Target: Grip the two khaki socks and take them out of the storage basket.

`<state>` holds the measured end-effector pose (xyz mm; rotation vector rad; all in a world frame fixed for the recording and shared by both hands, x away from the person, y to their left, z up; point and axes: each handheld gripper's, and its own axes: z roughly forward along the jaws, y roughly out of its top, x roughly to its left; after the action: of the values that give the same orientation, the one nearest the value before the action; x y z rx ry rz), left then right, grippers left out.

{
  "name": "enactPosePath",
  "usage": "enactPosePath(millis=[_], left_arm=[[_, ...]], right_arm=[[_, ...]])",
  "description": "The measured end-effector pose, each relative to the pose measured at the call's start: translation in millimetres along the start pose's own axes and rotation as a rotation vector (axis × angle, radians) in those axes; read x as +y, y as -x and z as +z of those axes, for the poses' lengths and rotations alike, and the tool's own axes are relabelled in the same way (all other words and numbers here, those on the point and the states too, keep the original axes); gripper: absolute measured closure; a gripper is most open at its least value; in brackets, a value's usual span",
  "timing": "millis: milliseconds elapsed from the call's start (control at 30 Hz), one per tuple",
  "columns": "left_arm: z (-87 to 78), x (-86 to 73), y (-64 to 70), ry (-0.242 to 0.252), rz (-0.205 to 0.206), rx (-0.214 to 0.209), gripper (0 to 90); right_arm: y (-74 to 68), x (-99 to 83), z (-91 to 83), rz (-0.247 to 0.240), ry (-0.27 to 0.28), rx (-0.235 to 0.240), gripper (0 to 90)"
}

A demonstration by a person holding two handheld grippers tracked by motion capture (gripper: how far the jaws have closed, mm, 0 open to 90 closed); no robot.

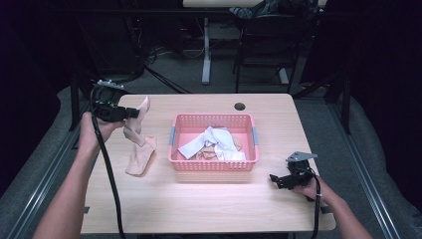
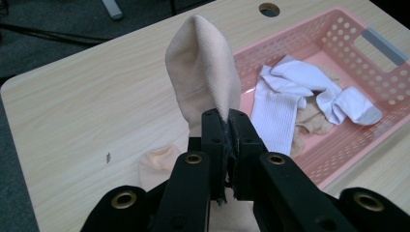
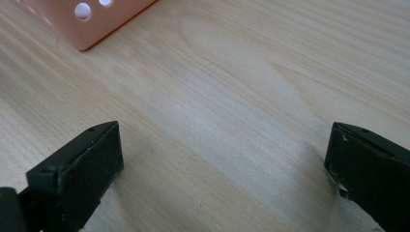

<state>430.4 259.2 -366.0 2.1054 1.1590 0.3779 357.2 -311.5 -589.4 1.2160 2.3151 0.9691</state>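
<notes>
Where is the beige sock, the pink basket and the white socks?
beige sock (image 2: 203, 67), left gripper view, the ribbed upper part above the jaws.
pink basket (image 1: 213, 166), high view, its near wall.
white socks (image 2: 280, 104), left gripper view, the ribbed leg of one.

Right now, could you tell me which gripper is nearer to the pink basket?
Right. The right gripper rests open on the table just off the pink basket's near right corner; the left gripper, gripping a beige sock, is farther left.

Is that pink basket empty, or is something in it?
Not empty: the pink basket holds white socks and a beige one.
</notes>
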Motion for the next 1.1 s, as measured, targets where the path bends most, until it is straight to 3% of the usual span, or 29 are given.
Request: enactPosePath(millis=[267, 600, 1100], left_arm=[[3.2, -17.0, -14.1, -0.034, -0.04, 0.015, 86.9], [22.9, -45.4, -32.6, -0.095, -0.113, 0.012, 86.8], [57.0, -82.1, -48.4, -0.181, -0.191, 0.033, 86.8]], right_arm=[[0.0, 0.0, 0.0, -0.002, -0.001, -0.003, 0.0], [0.0, 0.0, 0.0, -0.001, -0.001, -0.003, 0.0], [0.0, 0.0, 0.0, 0.0, 0.0, 0.0, 0.0]])
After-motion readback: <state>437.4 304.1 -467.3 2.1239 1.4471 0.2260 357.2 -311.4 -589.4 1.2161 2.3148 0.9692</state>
